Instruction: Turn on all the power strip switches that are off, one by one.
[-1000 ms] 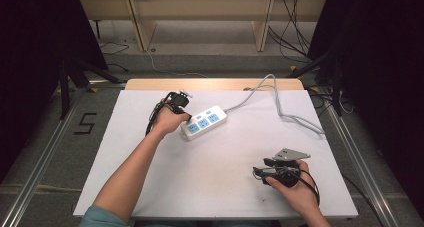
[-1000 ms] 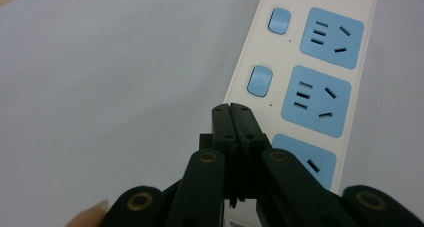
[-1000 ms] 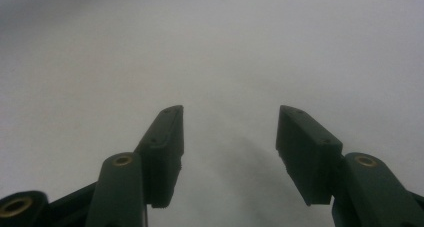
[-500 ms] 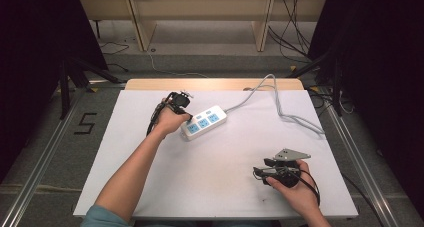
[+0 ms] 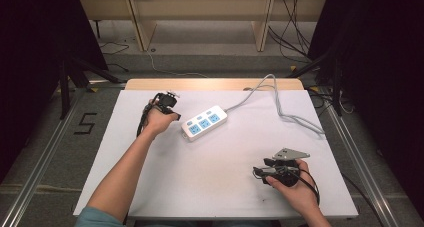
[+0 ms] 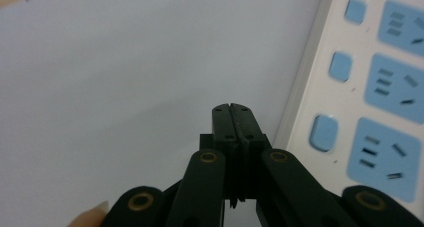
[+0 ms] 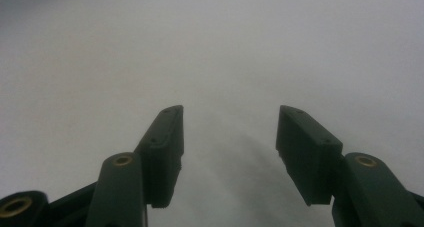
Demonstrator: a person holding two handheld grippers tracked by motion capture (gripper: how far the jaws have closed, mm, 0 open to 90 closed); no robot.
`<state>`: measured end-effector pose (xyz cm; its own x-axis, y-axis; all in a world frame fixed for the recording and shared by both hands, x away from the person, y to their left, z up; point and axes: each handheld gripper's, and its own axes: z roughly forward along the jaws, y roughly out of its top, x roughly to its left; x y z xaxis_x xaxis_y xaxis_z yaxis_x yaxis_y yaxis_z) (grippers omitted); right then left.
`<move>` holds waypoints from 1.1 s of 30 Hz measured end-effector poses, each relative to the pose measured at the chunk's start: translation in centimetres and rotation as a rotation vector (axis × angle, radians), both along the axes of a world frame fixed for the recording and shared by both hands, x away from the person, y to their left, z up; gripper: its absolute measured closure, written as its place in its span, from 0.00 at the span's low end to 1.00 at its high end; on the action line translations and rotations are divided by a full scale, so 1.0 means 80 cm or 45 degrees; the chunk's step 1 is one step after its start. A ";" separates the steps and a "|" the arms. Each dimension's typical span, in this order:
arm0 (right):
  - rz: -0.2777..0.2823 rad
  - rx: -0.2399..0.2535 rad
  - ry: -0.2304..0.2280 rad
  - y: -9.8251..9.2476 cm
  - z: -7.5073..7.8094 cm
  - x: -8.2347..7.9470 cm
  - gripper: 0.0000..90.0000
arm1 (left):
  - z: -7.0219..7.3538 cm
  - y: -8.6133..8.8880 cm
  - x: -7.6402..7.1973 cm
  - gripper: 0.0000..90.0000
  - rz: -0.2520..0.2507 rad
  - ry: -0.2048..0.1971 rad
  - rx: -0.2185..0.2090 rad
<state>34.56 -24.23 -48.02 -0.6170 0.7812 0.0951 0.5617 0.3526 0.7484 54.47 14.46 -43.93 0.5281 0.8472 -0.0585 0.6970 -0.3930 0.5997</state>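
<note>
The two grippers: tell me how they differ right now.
The left gripper has its jaws shut together with nothing between them; the right gripper has its jaws wide apart. The left one sits beside the power strip at the far side of the table; the right one rests near the front edge, away from it. Both are black and hand-held.

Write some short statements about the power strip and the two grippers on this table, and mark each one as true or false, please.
1. The left gripper has its fingers shut with nothing between them. True.
2. The right gripper holds the power strip. False: its fingers are open and empty, over the bare table, far from the strip.
3. The power strip has blue sockets and blue buttons. True.
4. A plug sits in one socket of the strip. False: all sockets are free.
5. The strip's cable runs off toward the far right side of the table. True.
</note>
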 end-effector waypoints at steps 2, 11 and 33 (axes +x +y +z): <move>0.007 0.001 -0.007 0.002 0.001 0.000 0.51 | 0.007 -0.009 -0.005 1.00 -0.041 -0.003 -0.027; 0.002 0.003 -0.007 0.000 0.001 -0.002 0.51 | -0.004 -0.033 -0.008 1.00 -0.112 0.047 0.000; 0.009 -0.002 0.006 0.003 -0.001 -0.002 0.51 | -0.006 -0.047 -0.009 1.00 -0.133 0.065 0.061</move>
<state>34.42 -24.01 -48.10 -0.6219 0.7771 0.0966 0.5628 0.3579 0.7451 53.72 10.67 -44.40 0.6112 0.7900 -0.0483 0.6797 -0.4926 0.5435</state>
